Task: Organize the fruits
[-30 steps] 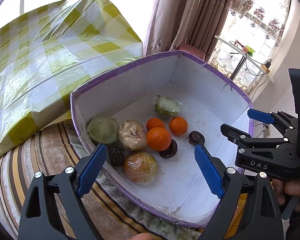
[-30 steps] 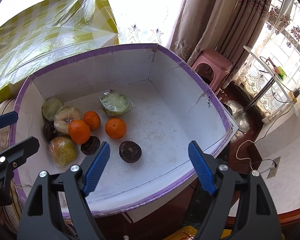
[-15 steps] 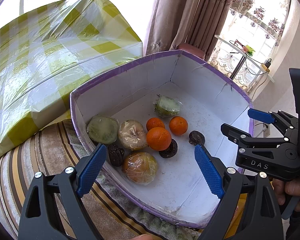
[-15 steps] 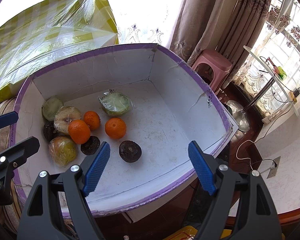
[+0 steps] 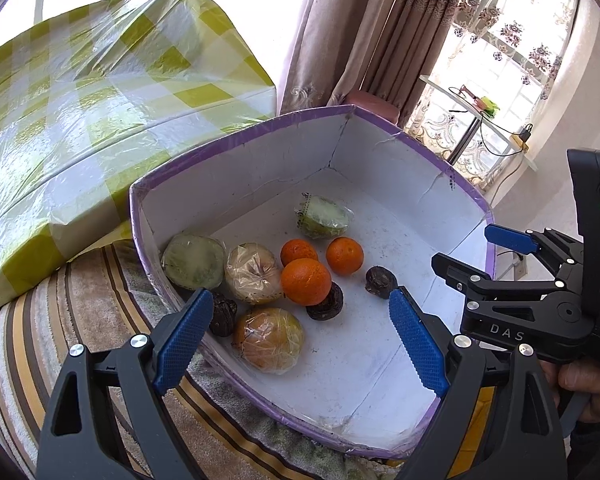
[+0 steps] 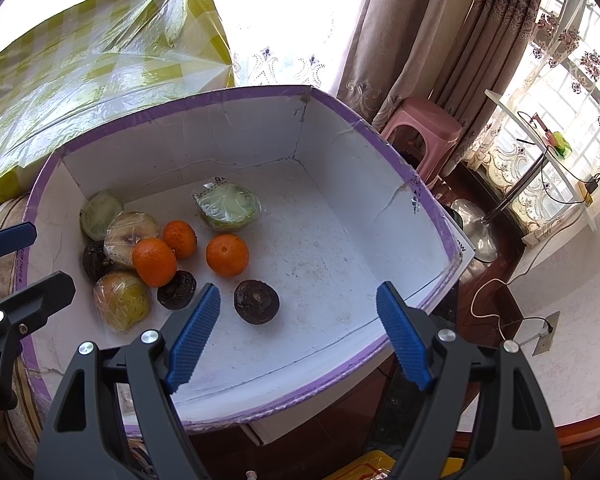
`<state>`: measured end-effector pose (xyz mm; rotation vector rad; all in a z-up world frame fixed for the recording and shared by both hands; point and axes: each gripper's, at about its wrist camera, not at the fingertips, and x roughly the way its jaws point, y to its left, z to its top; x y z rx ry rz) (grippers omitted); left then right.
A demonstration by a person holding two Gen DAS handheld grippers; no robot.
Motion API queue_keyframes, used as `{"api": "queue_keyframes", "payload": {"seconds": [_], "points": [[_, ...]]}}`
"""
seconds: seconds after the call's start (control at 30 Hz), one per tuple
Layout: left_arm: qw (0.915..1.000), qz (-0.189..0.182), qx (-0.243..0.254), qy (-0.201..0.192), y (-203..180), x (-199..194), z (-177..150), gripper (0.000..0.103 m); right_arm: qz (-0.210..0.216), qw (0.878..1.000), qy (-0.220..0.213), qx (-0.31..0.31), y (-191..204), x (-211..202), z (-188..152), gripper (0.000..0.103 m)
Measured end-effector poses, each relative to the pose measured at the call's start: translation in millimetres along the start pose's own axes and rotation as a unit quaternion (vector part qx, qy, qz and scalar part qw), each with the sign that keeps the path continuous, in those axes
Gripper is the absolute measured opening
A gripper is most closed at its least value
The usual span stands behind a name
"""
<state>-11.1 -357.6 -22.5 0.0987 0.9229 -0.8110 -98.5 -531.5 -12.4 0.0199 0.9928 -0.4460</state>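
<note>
Striped brown and tan fabric (image 5: 40, 320) covers the surface under a white cardboard box with purple-taped rim (image 5: 236, 140), and a bulky package wrapped in yellow-green checked plastic (image 5: 80, 120) leans just behind the box. Beige curtains (image 6: 400, 40) and a bright lace-hung window close off the room beyond.

Only the right wrist view shows a pink plastic stool (image 6: 424, 128) past the box's far corner, a dark wooden floor and a wall socket with a cable. Only the left wrist view shows the striped fabric broadly, and the person's hand (image 5: 580, 384) holding the right gripper (image 5: 472, 256) beside the box's right rim.

All the fruit lies inside the box, crowded toward its left wall: three oranges (image 5: 306, 280), a plastic-wrapped pale fruit (image 5: 252, 266), a plastic-wrapped yellowish fruit (image 5: 268, 338), a wrapped green cut fruit (image 5: 194, 260) at the wall, and another wrapped green piece (image 5: 324, 216) nearer the box's middle. Dark wrinkled round fruits sit among them, one (image 6: 256, 300) apart toward the box's near side.

The left gripper (image 5: 300, 338) hangs over the box's near-left rim, jaws spread wide and empty, the yellowish fruit between its fingers in view. The right gripper (image 6: 296, 332) hangs above the box's near rim, jaws likewise wide and empty, the lone dark fruit just beyond its left finger.
</note>
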Motion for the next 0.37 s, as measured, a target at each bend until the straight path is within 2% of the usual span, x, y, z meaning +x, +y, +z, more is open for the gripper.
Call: {"api": "queue_keyframes", "payload": {"seconds": [0.1, 0.2, 0.3, 0.37], "points": [[0.9997, -0.022, 0.008, -0.003, -2.8, -3.9, 1.3, 0.087, -0.003, 1.000, -0.001, 0.003, 0.0, -1.0, 0.7, 0.080], [0.9991, -0.036, 0.004, -0.022, -1.9, -22.4, 4.2, 0.087, -0.003, 1.000, -0.011, 0.008, 3.2, -6.7, 5.5, 0.080], [0.9989, -0.026, -0.006, -0.039, 14.2, -52.3, 4.8, 0.087, 0.018, 0.999, -0.034, 0.022, 16.5, -23.5, 15.0, 0.083], [0.9977, 0.004, -0.024, -0.064, 35.5, -81.3, -0.2, 0.087, 0.050, 0.997, -0.061, 0.025, 39.4, -41.7, 22.3, 0.091]]}}
